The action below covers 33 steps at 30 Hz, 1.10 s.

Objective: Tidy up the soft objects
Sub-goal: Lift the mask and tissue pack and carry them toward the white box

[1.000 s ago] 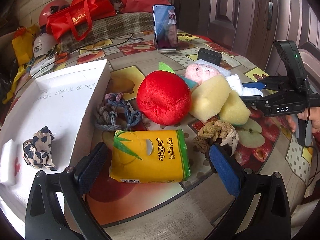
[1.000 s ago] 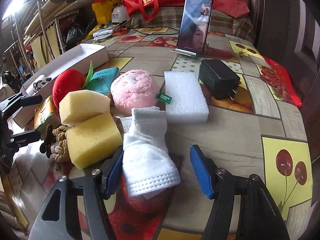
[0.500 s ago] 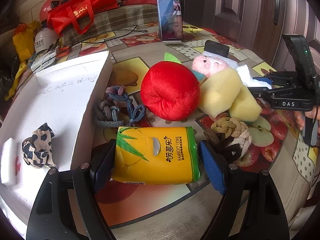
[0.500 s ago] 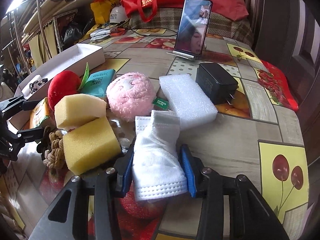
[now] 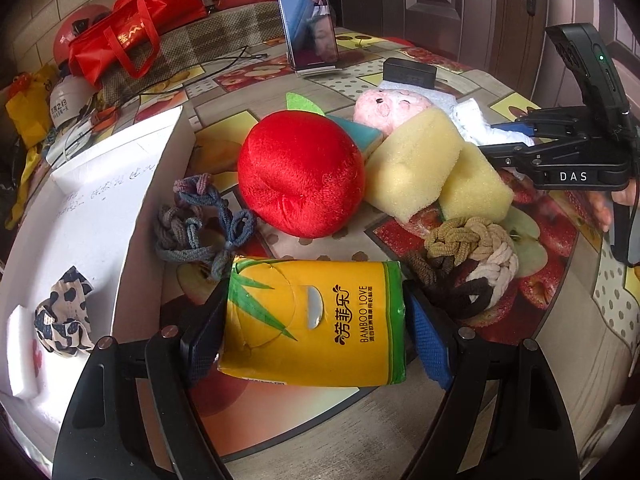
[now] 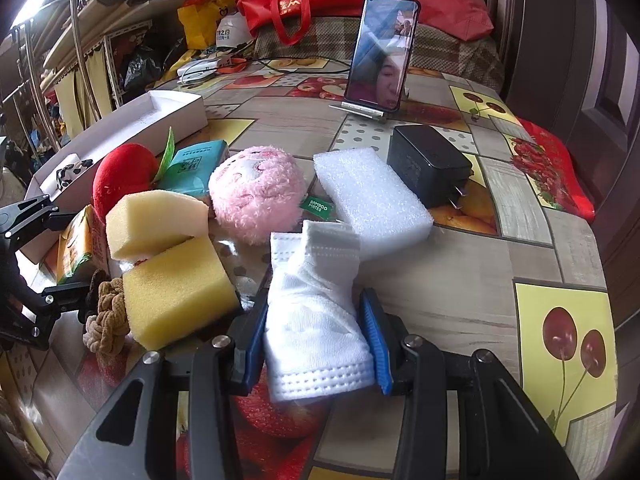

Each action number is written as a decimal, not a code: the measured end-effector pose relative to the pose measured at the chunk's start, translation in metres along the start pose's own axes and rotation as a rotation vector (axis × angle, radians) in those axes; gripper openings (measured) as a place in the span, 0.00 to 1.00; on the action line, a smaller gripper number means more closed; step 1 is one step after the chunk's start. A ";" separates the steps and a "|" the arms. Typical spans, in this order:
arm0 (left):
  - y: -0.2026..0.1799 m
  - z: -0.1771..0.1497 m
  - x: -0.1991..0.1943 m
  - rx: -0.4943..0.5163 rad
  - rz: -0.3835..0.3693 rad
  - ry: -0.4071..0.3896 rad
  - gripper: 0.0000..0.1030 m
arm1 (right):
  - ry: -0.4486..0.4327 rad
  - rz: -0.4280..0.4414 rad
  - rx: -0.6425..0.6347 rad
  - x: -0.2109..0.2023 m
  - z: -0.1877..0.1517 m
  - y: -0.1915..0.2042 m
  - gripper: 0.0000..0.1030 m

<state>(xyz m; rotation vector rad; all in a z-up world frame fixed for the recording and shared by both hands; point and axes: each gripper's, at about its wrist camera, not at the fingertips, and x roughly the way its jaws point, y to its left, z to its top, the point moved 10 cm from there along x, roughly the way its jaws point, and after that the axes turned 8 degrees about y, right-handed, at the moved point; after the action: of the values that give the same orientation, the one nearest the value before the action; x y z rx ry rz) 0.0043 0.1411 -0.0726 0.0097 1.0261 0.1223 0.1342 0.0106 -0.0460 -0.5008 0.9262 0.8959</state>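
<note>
Grippers both clamped, one soft item in each, both resting on the fruit-print table (image 6: pixel 460 304).

The left gripper (image 5: pixel 316 328) has just been closing and now pinches the yellow plastic-wrapped tissue pack (image 5: pixel 316 320) by its short ends, the white foam tray (image 5: pixel 92 208) just beside it, likely its destination. The right gripper (image 6: pixel 316 340) has just been closing on the folded white cloth (image 6: pixel 312 320). The knotted brown rope toy (image 5: pixel 468 256) touches the pack's corner; the yellow sponge blocks (image 6: pixel 176 288) crowd the cloth.

Tissue pack (image 5: pixel 316 324) before plush apple (image 5: pixel 300 172), foam tray (image 5: pixel 100 208) left, sponges (image 5: pixel 416 160) right
</note>
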 end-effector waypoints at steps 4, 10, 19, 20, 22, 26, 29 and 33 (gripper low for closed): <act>0.003 0.001 -0.004 -0.034 -0.041 -0.024 0.71 | -0.015 -0.006 0.007 -0.003 0.001 -0.002 0.40; -0.002 0.008 -0.047 -0.012 -0.003 -0.229 0.71 | -0.194 -0.054 0.123 -0.040 0.007 -0.027 0.39; 0.026 0.011 -0.103 -0.131 0.093 -0.500 0.71 | -0.503 -0.176 0.182 -0.113 0.007 -0.027 0.39; 0.029 0.011 -0.105 -0.144 0.101 -0.511 0.71 | -0.520 -0.191 0.181 -0.117 0.007 -0.025 0.39; 0.034 0.010 -0.107 -0.161 0.109 -0.521 0.71 | -0.553 -0.210 0.172 -0.123 0.009 -0.018 0.39; 0.040 0.008 -0.110 -0.189 0.119 -0.534 0.71 | -0.568 -0.193 0.161 -0.122 0.012 -0.003 0.39; 0.046 0.005 -0.114 -0.212 0.135 -0.554 0.71 | -0.573 -0.177 0.137 -0.117 0.019 0.012 0.39; 0.048 0.002 -0.117 -0.225 0.141 -0.564 0.71 | -0.562 -0.152 0.099 -0.109 0.024 0.033 0.39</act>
<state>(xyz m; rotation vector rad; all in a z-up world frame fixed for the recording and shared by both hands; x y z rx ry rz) -0.0580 0.1767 0.0313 -0.0842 0.4433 0.3419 0.0860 -0.0017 0.0593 -0.2086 0.4101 0.7887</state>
